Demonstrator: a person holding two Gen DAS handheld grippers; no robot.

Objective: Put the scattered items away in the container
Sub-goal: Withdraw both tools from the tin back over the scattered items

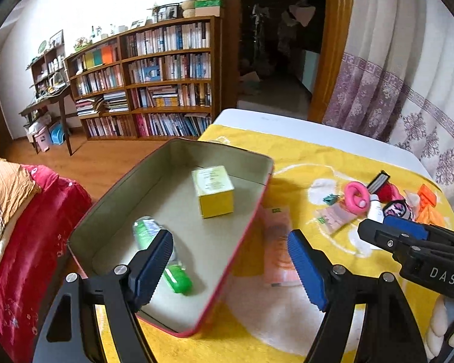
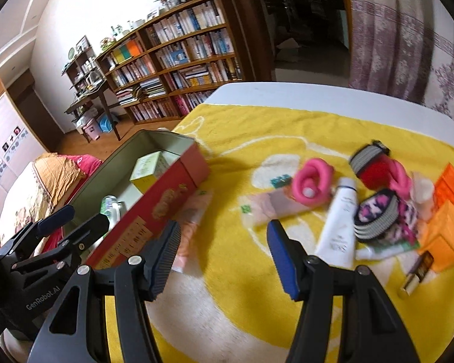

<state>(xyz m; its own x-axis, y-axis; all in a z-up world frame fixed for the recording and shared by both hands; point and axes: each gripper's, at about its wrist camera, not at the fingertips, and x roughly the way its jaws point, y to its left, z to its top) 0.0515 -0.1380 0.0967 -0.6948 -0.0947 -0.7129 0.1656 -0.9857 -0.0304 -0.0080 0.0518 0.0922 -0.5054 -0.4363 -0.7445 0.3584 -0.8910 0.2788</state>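
A red tin [image 1: 251, 227] with a grey inside stands on the yellow towel [image 2: 257, 272] and holds a yellow box [image 1: 215, 192] and a green bottle [image 1: 172, 275]. My left gripper [image 1: 228, 242] hovers open over the tin's near right wall, with nothing between its pads. My right gripper [image 2: 224, 230] is open over bare towel, also with nothing in it. To the right lie a pink ring [image 2: 311, 184], a white tube [image 2: 339, 227], striped pouches [image 2: 378, 214], orange boxes [image 2: 445, 236] and a lipstick [image 2: 417, 275]. A pink sachet [image 2: 193, 224] lies beside the tin [image 2: 154, 211].
The towel covers a white table [image 2: 287, 93] whose far edge faces a bookshelf [image 1: 154, 81] and a doorway. A curtain [image 1: 408, 96] hangs at the right. A red bedspread [image 1: 30, 236] lies left of the tin. The other gripper shows in each view: right [image 1: 378, 227], left [image 2: 81, 216].
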